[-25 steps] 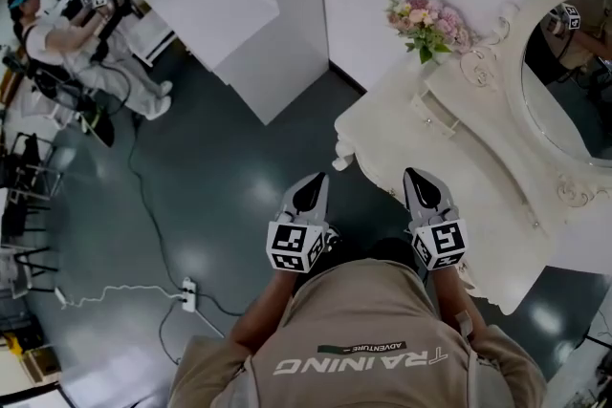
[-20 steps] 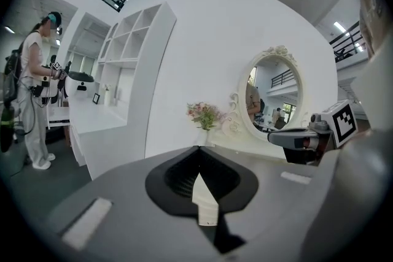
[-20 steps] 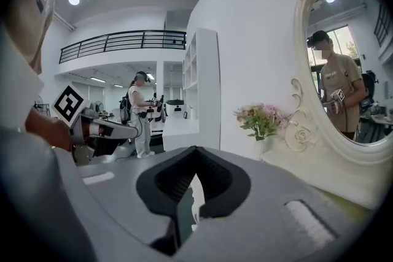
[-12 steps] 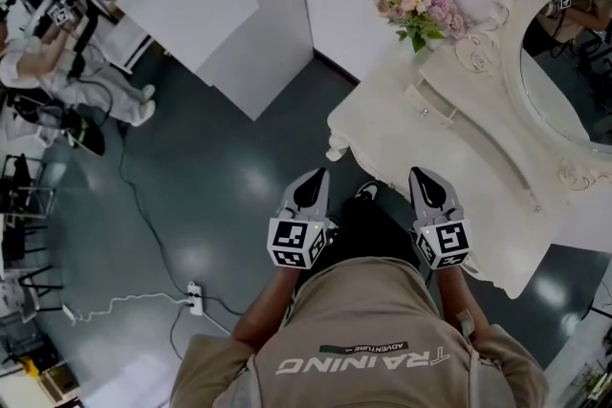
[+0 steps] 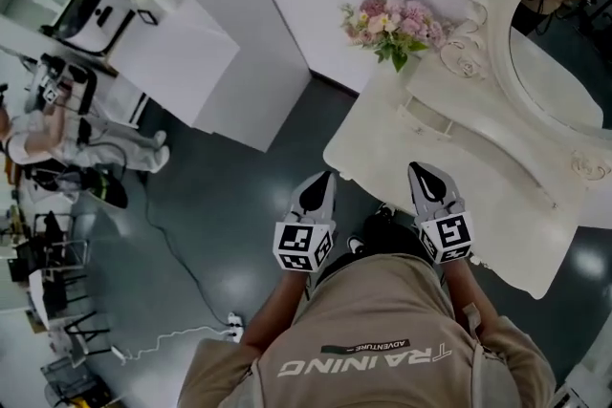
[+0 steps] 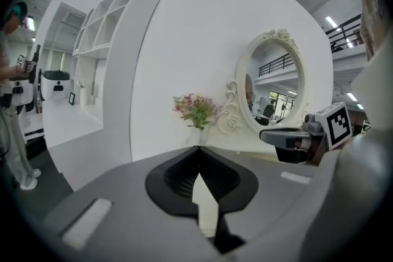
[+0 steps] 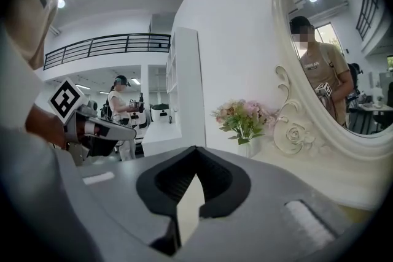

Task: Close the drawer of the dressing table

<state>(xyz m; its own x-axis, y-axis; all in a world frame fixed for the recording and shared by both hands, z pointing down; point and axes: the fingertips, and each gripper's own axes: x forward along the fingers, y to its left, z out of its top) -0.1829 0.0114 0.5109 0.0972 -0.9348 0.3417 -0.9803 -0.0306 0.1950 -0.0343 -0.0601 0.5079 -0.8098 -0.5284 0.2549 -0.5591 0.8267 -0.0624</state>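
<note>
Black ribbed pads [image 6: 175, 176] meet tip to tip with nothing between them. The left gripper [image 6: 198, 150] hangs empty in the air, and the right gripper [image 7: 195, 149] beside it has its jaws together on nothing as well. Both point toward the cream dressing table [image 5: 459, 196], which stands just ahead and to the right of the person. The right gripper appears over the table's near edge, the left over the dark floor [image 5: 220, 205] just off its left corner.

On the far side of the tabletop, by the white wall, are an oval mirror [image 5: 559, 53] in a carved frame and a bunch of pink flowers [image 5: 392, 19]. A low raised tier with small handles [image 5: 427, 117] runs below the mirror.

No open drawer can be made out in any view, because the table's front is hidden under its top and behind the person's body. Neither gripper touches the furniture, so the push to close the drawer appears not yet begun.
</note>
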